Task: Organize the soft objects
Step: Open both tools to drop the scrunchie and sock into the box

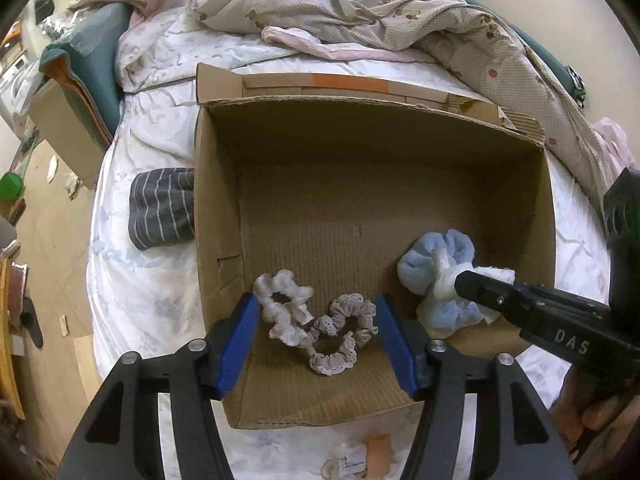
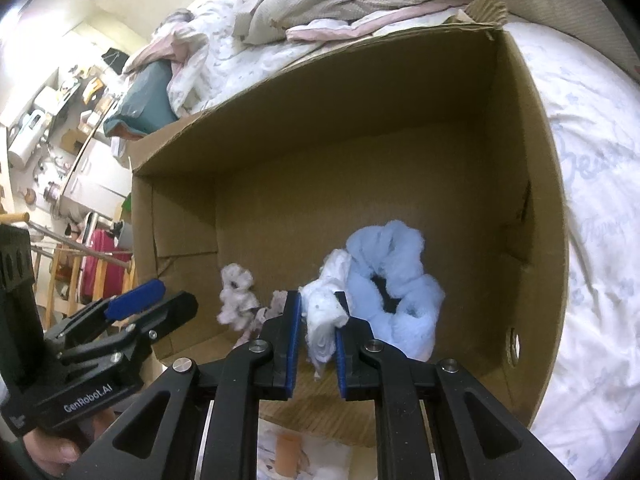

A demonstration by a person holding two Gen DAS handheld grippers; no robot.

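Observation:
An open cardboard box (image 1: 216, 200) sits on the bed. Inside it lie a white scrunchie (image 1: 282, 306), a grey lace-edged scrunchie (image 1: 340, 332) and a fluffy light-blue scrunchie (image 1: 436, 264). My left gripper (image 1: 316, 338) is open and empty, its fingers on either side of the white and grey scrunchies above the box's near edge. My right gripper (image 2: 318, 332) is shut on a white scrunchie (image 2: 326, 312) and holds it inside the box, against the blue scrunchie (image 2: 396, 284). The right gripper also shows in the left wrist view (image 1: 464, 286).
A dark striped sock (image 1: 162, 206) lies on the bedsheet left of the box. A crumpled beige quilt (image 1: 360, 4) lies behind the box. A small orange item (image 1: 378, 452) and a white tagged item (image 1: 348, 462) lie on the sheet in front of the box.

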